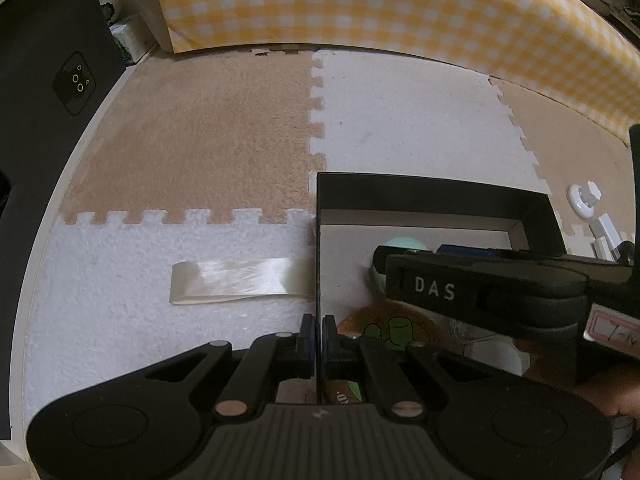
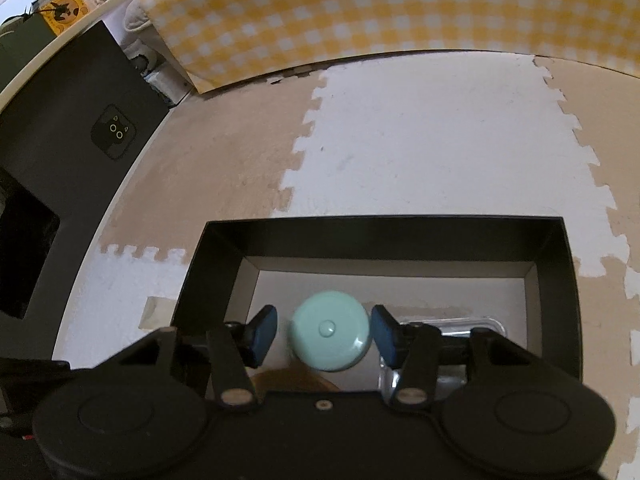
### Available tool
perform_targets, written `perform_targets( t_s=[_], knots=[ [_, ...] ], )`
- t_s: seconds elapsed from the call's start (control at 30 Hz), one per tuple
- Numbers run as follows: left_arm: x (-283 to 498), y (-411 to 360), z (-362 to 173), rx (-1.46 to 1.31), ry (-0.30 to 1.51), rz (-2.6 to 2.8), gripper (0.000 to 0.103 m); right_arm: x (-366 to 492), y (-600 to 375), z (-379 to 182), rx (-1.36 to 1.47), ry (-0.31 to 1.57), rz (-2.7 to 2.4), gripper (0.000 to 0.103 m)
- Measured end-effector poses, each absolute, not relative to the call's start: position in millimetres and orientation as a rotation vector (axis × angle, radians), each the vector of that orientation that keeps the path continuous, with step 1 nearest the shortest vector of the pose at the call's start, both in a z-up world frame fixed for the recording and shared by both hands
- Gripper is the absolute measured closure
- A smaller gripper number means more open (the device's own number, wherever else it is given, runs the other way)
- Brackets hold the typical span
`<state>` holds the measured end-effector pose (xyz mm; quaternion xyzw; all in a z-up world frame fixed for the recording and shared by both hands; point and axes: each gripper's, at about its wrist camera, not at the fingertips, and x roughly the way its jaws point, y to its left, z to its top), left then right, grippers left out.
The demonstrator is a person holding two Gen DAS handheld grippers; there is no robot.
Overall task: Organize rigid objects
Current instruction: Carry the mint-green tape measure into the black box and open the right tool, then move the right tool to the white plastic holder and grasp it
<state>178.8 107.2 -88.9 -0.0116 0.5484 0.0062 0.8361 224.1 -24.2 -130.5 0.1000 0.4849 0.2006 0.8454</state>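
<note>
Black box (image 2: 554, 280) on foam floor mat (image 1: 192, 132), steadied by left gripper (image 1: 319, 336) pinched tight on its side wall, likely to stop sliding. Right gripper (image 2: 324, 334) inside box, jaws spread either side of mint round object (image 2: 329, 336), pads apparently clear, probably a drop-off.

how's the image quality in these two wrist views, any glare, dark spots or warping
Left wrist view: glare on the tape strip, black box interior dim, gingham cloth bowed by fisheye. Right wrist view: a small highlight on the mint round object, dark corners, the same bowing.
</note>
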Motion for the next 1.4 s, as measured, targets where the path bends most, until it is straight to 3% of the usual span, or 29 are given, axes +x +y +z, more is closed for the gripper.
perform_targets(
  t_s=[0.27, 0.63, 0.9, 1.2, 1.4],
  knots=[
    [178.6, 105.7, -88.6, -0.026, 1.158, 0.018, 0.1, 214.7, -43.5, -113.6, 0.236, 1.003, 0.432, 0.048],
    [176.9, 105.7, -89.4, -0.034, 1.146, 0.032, 0.1, 184.8, -76.1, -45.0, 0.146, 0.885, 0.477, 0.045],
    [173.9, 104.7, -90.0, -0.031, 1.129, 0.04, 0.101, 166.8, -124.6, -7.8, 0.076, 0.791, 0.422, 0.022],
    [171.1, 106.1, -88.2, -0.055, 1.129, 0.054, 0.101, 167.3, -191.1, -3.2, 0.096, 0.75, 0.242, 0.005],
    [171.3, 105.0, -88.3, -0.057, 1.131, 0.064, 0.101, 173.0, -239.3, -38.8, 0.155, 0.778, 0.108, 0.003]
  ],
)
